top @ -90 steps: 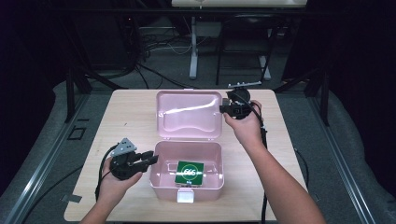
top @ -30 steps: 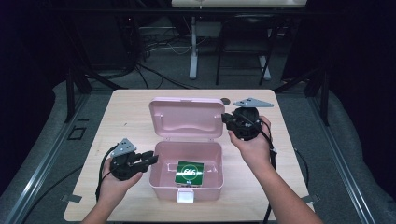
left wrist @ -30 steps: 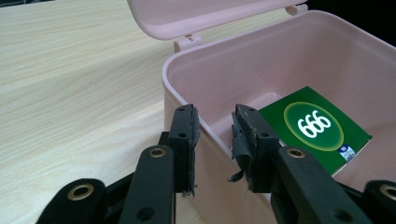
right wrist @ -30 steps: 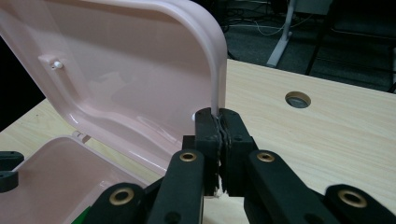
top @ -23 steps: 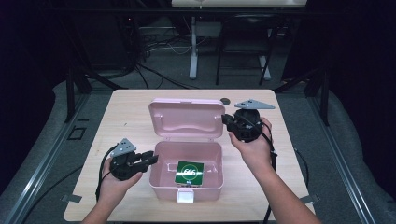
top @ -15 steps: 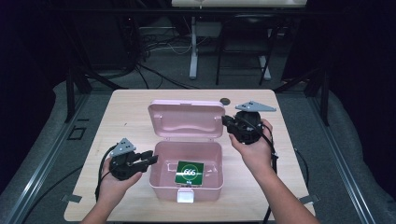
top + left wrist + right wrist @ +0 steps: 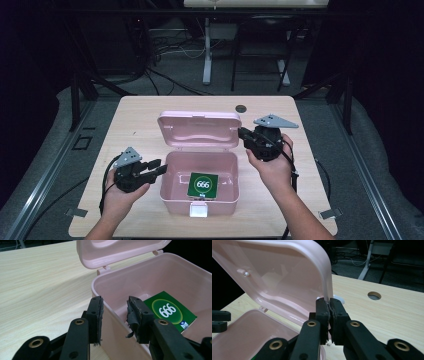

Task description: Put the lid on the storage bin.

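A pink plastic box (image 7: pixel 175 172) stands open on the wooden table, with a green card (image 7: pixel 202 185) marked 666 flat on its floor. Its hinged lid (image 7: pixel 199 130) stands tilted up behind it. My right gripper (image 7: pixel 242 134) is shut on the lid's right edge; in the right gripper view the jaws (image 7: pixel 329 305) pinch the lid's rim (image 7: pixel 325 277). My left gripper (image 7: pixel 159 166) is open at the box's left wall. In the left gripper view its jaws (image 7: pixel 115 315) straddle that wall (image 7: pixel 110 312), one outside, one inside, near the card (image 7: pixel 167 311).
A white latch (image 7: pixel 198 211) sits on the box's front. A round cable hole (image 7: pixel 241 108) lies in the table behind the lid. Bare tabletop (image 7: pixel 135 120) spreads to the left of the box and behind it. Cables trail from both grippers toward the front edge.
The lid has swung up from lying back to a steeper tilt over the box, carried by my right gripper, which moved toward the person. The left gripper has stayed put.
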`<state>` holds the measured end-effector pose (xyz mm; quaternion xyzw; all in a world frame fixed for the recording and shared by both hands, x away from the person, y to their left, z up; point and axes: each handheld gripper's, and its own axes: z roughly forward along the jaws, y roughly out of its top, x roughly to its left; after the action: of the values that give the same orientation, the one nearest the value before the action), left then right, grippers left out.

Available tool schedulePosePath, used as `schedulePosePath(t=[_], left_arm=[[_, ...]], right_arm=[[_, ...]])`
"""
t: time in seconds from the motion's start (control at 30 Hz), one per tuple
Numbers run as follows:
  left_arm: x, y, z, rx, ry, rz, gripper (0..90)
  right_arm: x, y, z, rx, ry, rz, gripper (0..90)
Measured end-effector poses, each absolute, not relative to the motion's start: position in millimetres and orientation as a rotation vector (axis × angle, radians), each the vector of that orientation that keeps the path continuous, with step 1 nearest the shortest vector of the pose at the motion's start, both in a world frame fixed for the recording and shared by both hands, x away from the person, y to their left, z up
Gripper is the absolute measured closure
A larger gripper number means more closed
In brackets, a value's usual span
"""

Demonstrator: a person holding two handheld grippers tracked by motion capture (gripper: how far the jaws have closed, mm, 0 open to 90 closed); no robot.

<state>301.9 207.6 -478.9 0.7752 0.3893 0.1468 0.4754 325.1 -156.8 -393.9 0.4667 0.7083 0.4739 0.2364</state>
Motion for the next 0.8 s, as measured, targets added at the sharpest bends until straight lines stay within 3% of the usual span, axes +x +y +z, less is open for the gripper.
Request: schedulePosePath(t=[0.8], left_arm=[[297.3, 211.5, -464.7, 1.858, 0.920, 0.402, 63.3]], right_arm=[[296.6, -158.3, -410.3, 1.244, 1.850, 1.383, 86.3]])
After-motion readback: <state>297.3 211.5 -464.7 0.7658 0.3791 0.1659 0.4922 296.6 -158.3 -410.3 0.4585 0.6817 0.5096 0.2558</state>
